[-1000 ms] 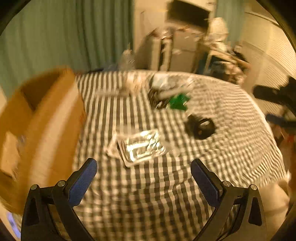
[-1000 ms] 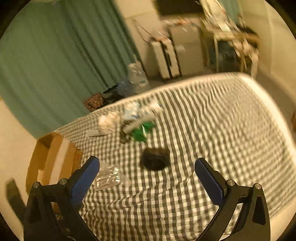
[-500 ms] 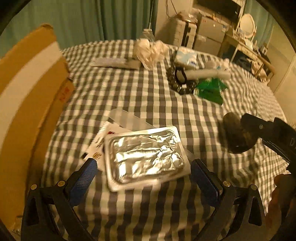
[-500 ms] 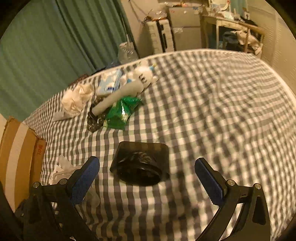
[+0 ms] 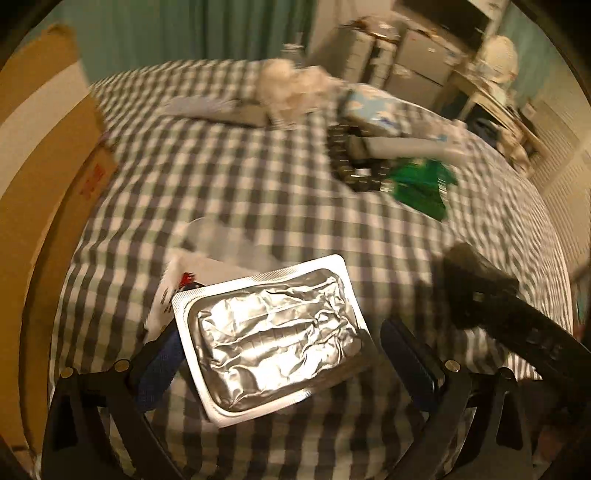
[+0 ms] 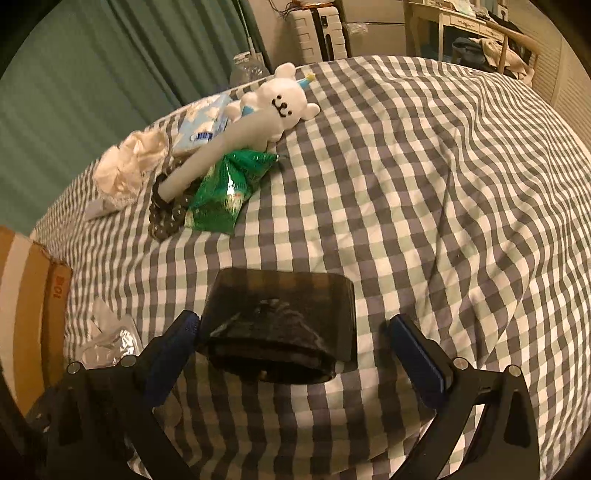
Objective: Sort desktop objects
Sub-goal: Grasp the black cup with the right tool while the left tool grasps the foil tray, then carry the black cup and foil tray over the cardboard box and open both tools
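Note:
A silver foil blister pack (image 5: pixel 273 336) lies on the checked cloth between the fingers of my open left gripper (image 5: pixel 284 365); it also shows in the right wrist view (image 6: pixel 107 343). A black object (image 6: pixel 284 325) lies between the fingers of my open right gripper (image 6: pixel 295 354); the left wrist view shows that gripper's arm (image 5: pixel 517 321) over it. Neither gripper has closed on anything. Farther back lie a green packet (image 6: pixel 229 184), a white plush bear (image 6: pixel 273 107), dark beads (image 6: pixel 166 218), a tissue pack (image 6: pixel 203 125) and crumpled white paper (image 6: pixel 125 166).
A cardboard box (image 5: pixel 40 184) stands along the left edge of the table (image 6: pixel 443 184). A clear plastic sheet and a printed card (image 5: pixel 173 284) lie under the blister pack. Suitcases (image 6: pixel 321 29) and furniture stand behind the table.
Both grippers have come down and forward. The blister pack now sits between the left fingers and the black object between the right fingers. Both stay open.

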Available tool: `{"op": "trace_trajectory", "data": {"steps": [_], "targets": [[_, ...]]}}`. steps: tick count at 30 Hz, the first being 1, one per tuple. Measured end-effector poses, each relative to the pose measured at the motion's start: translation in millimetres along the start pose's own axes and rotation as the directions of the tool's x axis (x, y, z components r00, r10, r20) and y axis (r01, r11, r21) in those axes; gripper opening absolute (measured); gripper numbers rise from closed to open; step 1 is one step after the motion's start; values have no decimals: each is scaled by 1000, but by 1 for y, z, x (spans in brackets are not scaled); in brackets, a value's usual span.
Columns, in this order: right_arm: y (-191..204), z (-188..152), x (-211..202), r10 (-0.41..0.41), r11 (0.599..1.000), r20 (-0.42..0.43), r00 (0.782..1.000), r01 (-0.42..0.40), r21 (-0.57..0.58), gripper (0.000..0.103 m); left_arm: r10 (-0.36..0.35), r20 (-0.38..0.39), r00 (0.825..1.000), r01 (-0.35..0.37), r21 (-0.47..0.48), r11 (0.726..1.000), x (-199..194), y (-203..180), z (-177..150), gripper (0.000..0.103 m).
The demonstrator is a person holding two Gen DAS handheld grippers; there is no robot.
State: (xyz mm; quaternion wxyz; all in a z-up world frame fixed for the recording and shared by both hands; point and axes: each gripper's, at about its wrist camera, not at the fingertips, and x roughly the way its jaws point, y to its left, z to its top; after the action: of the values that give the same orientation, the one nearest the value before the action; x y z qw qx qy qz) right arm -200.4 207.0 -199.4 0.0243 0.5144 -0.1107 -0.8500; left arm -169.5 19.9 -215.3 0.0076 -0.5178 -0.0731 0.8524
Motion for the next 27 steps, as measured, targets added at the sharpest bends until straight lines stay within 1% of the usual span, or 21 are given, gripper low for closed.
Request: {"op": "trace_trajectory", "data": {"steps": [1, 3, 7, 8, 9, 10, 11, 14, 16, 18, 19, 23, 27], "targets": [[2, -1, 0, 0, 1000, -4, 1000, 0, -8, 102, -7, -13, 1000, 7, 31, 999, 2, -2, -1, 103], [3, -3, -1, -2, 1000, -2, 1000, 2, -13, 102, 1, -43, 999, 2, 68, 998, 10, -2, -2, 103], [4, -5, 3, -6, 1000, -11, 1000, 6, -14, 102, -12, -38, 999, 14, 39, 999, 10, 3, -1, 103], [5, -5, 3, -10, 1000, -9, 1000, 9, -19, 96, -12, -33, 999, 13, 37, 999, 9, 4, -1, 103], [5, -4, 3, -18, 1000, -4, 1000, 18, -22, 89, -9, -30, 1000, 10, 41, 999, 9, 5, -2, 102], [6, -4, 3, -21, 999, 5, 1000, 22, -29, 77, -3, -26, 1000, 5, 48, 999, 7, 7, -3, 101], [6, -3, 2, -27, 999, 9, 1000, 28, -30, 77, -2, -22, 1000, 3, 52, 999, 4, 8, -5, 98], [5, -4, 2, -7, 1000, 9, 1000, 7, -22, 77, -18, -24, 1000, 19, 48, 999, -6, 13, -13, 91], [5, -4, 0, -4, 1000, 11, 1000, 4, -25, 77, -25, -22, 999, 26, 37, 999, -13, 21, -19, 90], [3, -6, -3, -2, 1000, 11, 1000, 2, -26, 77, -65, -29, 997, 65, 7, 998, -20, 29, -25, 90], [2, -6, -4, 3, 1000, 12, 1000, -3, -20, 77, -71, -27, 997, 71, -4, 997, -23, 31, -27, 90], [-6, -8, -10, 21, 1000, 11, 1000, -21, 8, 77, -58, -10, 998, 58, 5, 998, -37, 33, -31, 90], [-12, -9, -18, 30, 999, 19, 999, -30, 19, 77, -63, 30, 998, 62, 13, 998, -57, 29, -28, 90]]}}
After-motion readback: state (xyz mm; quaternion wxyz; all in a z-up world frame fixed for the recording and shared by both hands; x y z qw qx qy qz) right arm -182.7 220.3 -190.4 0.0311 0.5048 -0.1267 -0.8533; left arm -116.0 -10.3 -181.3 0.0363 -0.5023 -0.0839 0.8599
